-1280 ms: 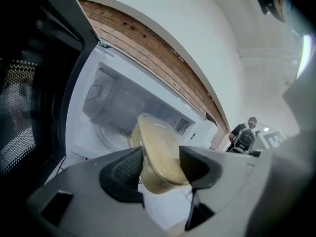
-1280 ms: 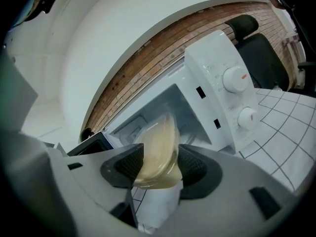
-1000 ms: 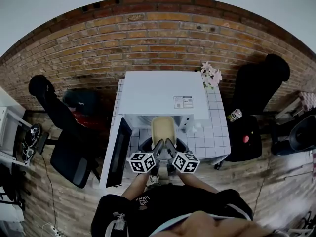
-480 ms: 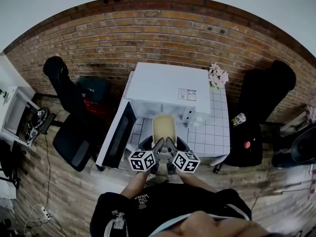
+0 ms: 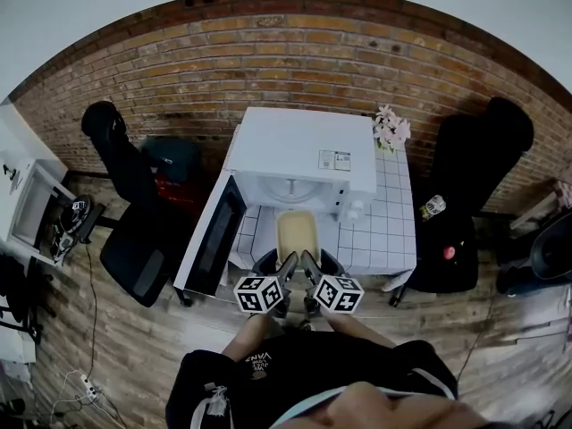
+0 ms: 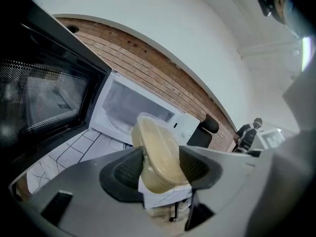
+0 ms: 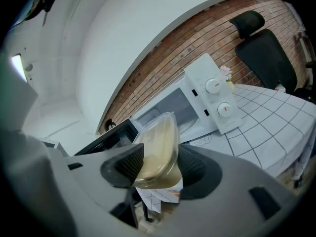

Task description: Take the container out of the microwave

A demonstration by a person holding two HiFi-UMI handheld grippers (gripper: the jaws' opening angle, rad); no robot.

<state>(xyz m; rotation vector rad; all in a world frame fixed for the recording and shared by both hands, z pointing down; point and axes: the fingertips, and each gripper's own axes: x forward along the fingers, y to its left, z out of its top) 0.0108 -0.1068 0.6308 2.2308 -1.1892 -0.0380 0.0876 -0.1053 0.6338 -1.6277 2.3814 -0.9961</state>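
A clear lidded container (image 5: 297,232) of pale beige food hangs in front of the open white microwave (image 5: 304,155), above the tiled table (image 5: 384,231). My left gripper (image 5: 287,264) and my right gripper (image 5: 307,263) both clamp its near end, side by side. In the left gripper view the container (image 6: 155,152) sits on edge between the black pads of the left gripper (image 6: 157,169). The right gripper view shows the container (image 7: 159,144) pressed the same way in the right gripper (image 7: 157,171). The microwave cavity (image 5: 290,189) holds only its glass plate.
The microwave door (image 5: 214,235) swings out to the left of the container. Pink flowers (image 5: 390,130) and a bottle (image 5: 431,207) stand at the table's right. Black office chairs stand left (image 5: 134,248) and right (image 5: 474,168). A white shelf unit (image 5: 31,208) is far left.
Both grippers have drawn the container back out of the microwave's opening toward the person. The cavity and its glass plate now show behind it.
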